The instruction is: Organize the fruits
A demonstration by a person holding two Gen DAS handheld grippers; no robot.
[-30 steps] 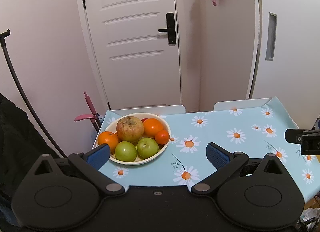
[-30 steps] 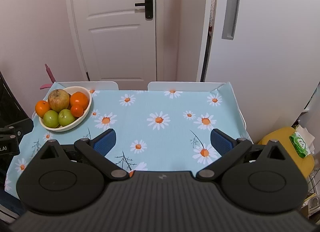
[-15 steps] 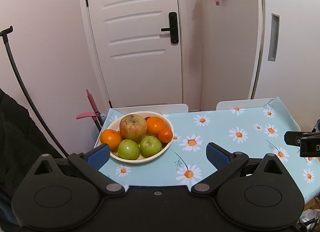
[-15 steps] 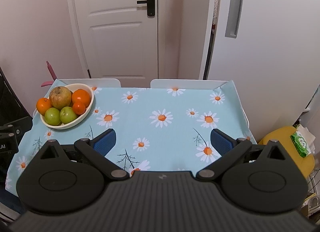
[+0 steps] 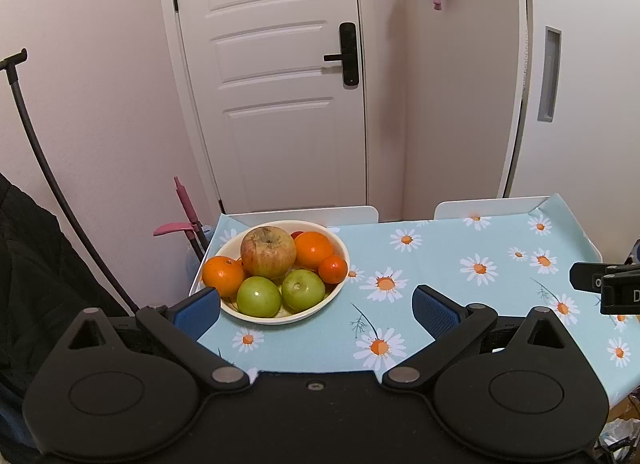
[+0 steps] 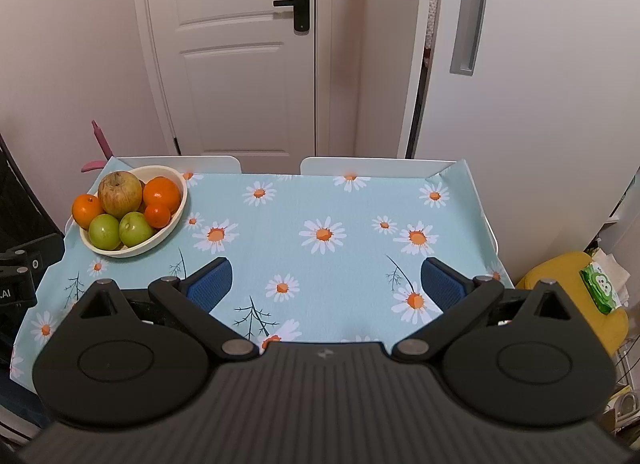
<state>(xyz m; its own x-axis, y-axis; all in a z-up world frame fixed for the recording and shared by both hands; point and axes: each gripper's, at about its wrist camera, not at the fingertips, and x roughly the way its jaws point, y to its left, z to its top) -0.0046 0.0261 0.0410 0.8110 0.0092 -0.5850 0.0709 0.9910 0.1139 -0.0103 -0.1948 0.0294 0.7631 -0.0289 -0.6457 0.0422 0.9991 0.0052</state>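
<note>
A cream bowl (image 5: 342,248) (image 6: 180,183) stands at the table's far left corner, piled with fruit: a large brownish apple (image 5: 268,252) (image 6: 120,193), two green apples (image 5: 259,296) (image 5: 303,290), oranges (image 5: 223,276) (image 5: 314,250) and a small red-orange fruit (image 5: 333,268). My left gripper (image 5: 316,310) hovers open just in front of the bowl, nothing between its blue pads. Over the table's near middle my right gripper (image 6: 326,282) is open and holds nothing. Each gripper shows at the edge of the other's view.
The table wears a light blue daisy-print cloth (image 6: 320,203). Two white chair backs (image 6: 180,161) (image 6: 376,163) stand at its far edge before a white door (image 6: 240,47). A yellow seat with a green packet (image 6: 600,288) sits at the right. A dark garment (image 5: 28,248) hangs left.
Both views have drawn slightly nearer the table and shifted; the bowl sits a little lower and more central in the left wrist view. Both grippers stay open and the fruit has not moved.
</note>
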